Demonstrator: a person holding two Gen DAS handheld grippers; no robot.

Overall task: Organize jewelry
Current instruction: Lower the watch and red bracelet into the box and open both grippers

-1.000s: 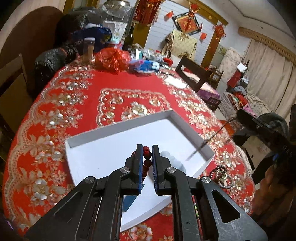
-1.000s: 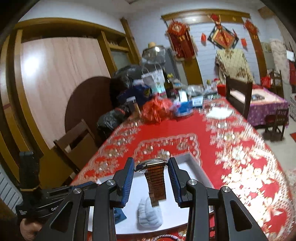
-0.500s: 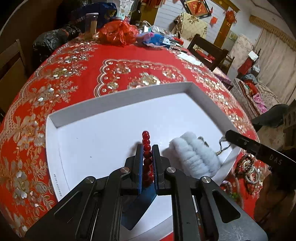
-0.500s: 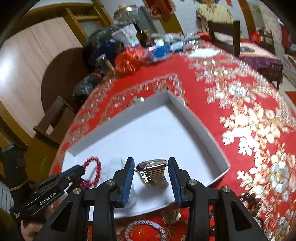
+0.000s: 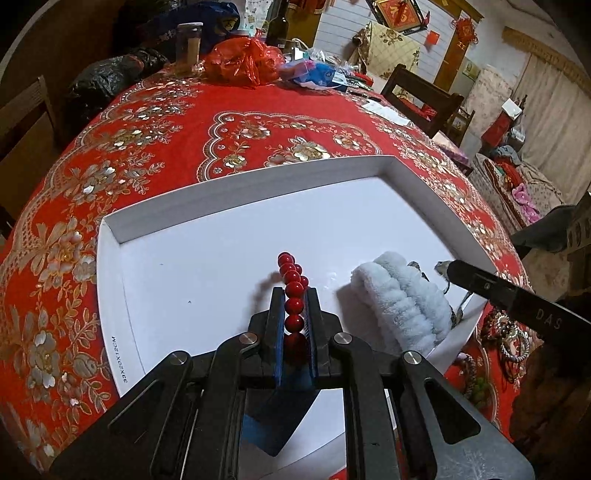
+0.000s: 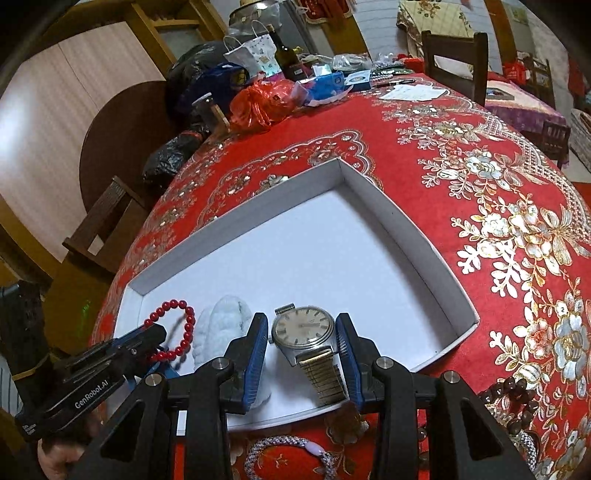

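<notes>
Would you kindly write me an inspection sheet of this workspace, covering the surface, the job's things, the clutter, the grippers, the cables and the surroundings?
Surface: red floral tablecloth on the table.
Job's things: white tray holds a pale fluffy band; red bead bracelet and wristwatch are over the tray in the grippers; more bracelets lie on the cloth beside the tray's near edge.
Clutter: red plastic bag, black bag, dark bottle, jar, papers at the far end.
Grippers: left gripper shut on the red bead bracelet; right gripper holds the wristwatch by its case.
Cables: nothing seen.
Surroundings: wooden chairs, red wall decorations, curtains.
</notes>
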